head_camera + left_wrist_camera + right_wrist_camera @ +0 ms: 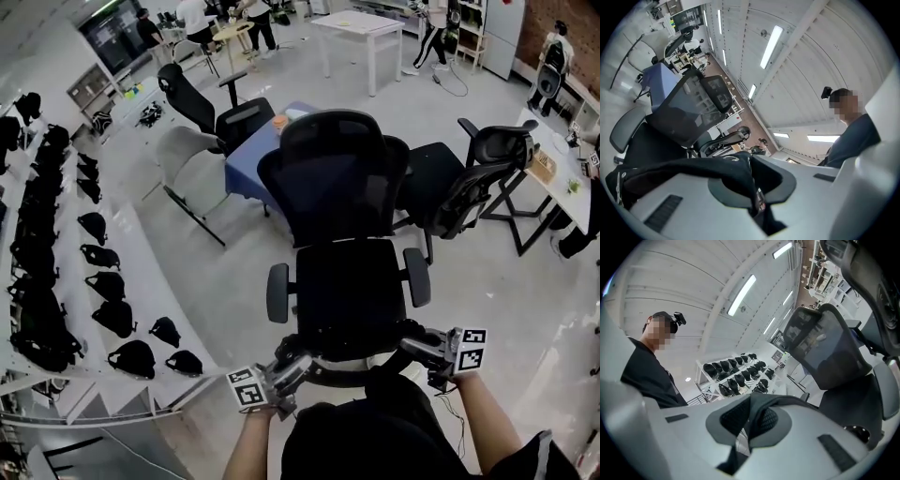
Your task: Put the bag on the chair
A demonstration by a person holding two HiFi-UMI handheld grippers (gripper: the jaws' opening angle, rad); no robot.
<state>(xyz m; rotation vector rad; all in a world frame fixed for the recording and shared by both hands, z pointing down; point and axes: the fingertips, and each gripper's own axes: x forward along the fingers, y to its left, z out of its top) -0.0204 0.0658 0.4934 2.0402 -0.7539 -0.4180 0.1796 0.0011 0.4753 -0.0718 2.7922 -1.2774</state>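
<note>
A black mesh office chair [352,281] stands straight ahead, its seat facing me. The black bag [375,436] hangs low between my two hands, just in front of the seat's near edge. My left gripper [292,366] is shut on the bag's black strap [733,171], which runs between its jaws in the left gripper view. My right gripper [417,345] is likewise shut on a dark strap of the bag [757,411]. Both gripper views show the chair back beyond the jaws: chair [689,112], chair [829,350].
White shelves [141,281] with several black bags run along the left. Behind the chair are a blue-covered table [251,155], a white chair [187,150] and other black office chairs [469,183]. People stand at the far back near a white table [356,28].
</note>
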